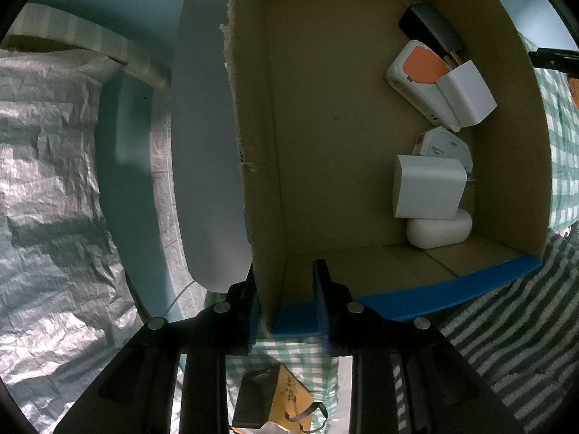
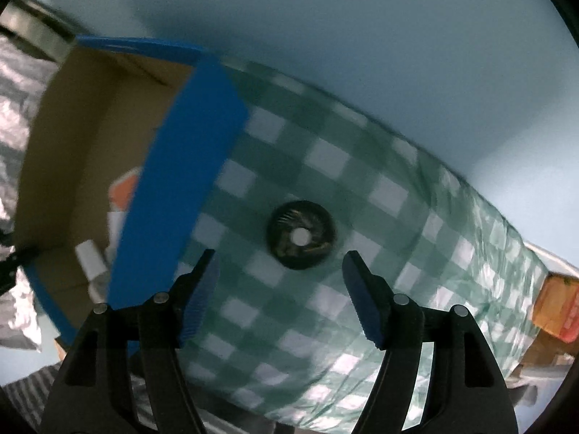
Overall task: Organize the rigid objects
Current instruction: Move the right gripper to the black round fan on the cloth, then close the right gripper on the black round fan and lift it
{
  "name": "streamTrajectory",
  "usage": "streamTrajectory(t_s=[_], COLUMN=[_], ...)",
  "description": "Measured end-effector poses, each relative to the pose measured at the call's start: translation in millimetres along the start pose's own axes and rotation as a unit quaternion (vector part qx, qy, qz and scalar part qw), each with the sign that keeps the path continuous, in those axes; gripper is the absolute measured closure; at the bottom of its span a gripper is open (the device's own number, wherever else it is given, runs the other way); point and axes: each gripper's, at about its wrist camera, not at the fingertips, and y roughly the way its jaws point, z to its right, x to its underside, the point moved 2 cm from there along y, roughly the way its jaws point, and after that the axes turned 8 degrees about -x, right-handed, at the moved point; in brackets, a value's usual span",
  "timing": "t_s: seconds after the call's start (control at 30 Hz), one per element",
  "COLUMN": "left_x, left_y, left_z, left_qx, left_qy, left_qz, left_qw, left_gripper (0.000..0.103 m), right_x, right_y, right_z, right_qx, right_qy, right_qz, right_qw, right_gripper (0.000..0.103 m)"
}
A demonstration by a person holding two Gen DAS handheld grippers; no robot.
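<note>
The right wrist view is motion-blurred; a black round fan [image 2: 301,234] lies on the green checked cloth [image 2: 380,188] at twelve o'clock from the right gripper [image 2: 280,271], whose claw is spread and pinches nothing. The cardboard box [image 2: 72,137] sits at nine o'clock, its blue wall hiding most contents. The left gripper [image 1: 286,289] pinches the box's corner wall. Inside, at two o'clock, about six items crowd together, overlapping: white charger [image 1: 427,188], white case [image 1: 439,233], orange-faced device [image 1: 419,76].
</note>
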Motion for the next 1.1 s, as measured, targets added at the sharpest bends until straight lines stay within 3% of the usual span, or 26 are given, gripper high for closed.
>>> streamTrajectory(t_s=[0.33,0.7,0.87,1.1], left_x=[-0.4,0.0,2.0,2.5], left_y=[-1.3,-1.8,-2.3,-2.2], left_z=[3.1,4.4,4.6,4.0], left_qx=[-0.002,-0.003,-0.003,0.002], left_qy=[-0.003,-0.002,-0.005,-0.004], left_qz=[-0.001,-0.001,0.002,0.001], left_qw=[1.0000,1.0000,1.0000,1.0000], left_gripper=[0.076,0.075,0.074,0.074], right_x=[-5.4,-14.3,-18.5,-12.1], right_y=[38.8,81.7,83.8,81.0], right_z=[20.1,16.9,15.3,14.1], right_qx=[-0.018,0.005,0.024,0.024], right_qy=[0.025,0.020,0.017,0.012], right_qz=[-0.007,-0.033,-0.029,-0.040], right_qw=[1.000,0.999,0.999,0.999], right_gripper=[0.032,0.032,0.041,0.041])
